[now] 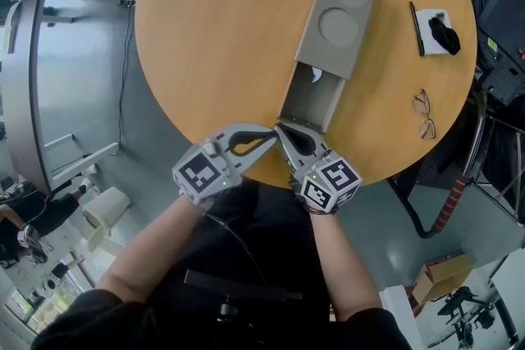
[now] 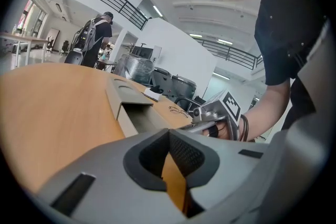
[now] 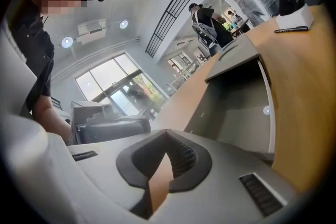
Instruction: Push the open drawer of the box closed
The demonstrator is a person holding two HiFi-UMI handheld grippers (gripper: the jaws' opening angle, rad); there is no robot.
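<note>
Grey box [image 1: 338, 16] on round wooden table [image 1: 213, 29], drawer [image 1: 314, 101] pulled out toward the near edge, left gripper [image 1: 267, 134] and right gripper [image 1: 281, 129] each pressed together on nothing, tips just beside the drawer front.

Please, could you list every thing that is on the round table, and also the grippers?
table: one, light wood, round, under everything.
box: one, grey, mid-table, two round recesses on top.
drawer: one, grey, open, pulled toward the person.
pen: one, black, right of the box.
white pad: one, beside the pen, black object on it.
glasses: one pair, thin-framed, near the right edge.
left gripper: one, grey, shut, by the drawer's front.
right gripper: one, grey, shut, beside it.
</note>
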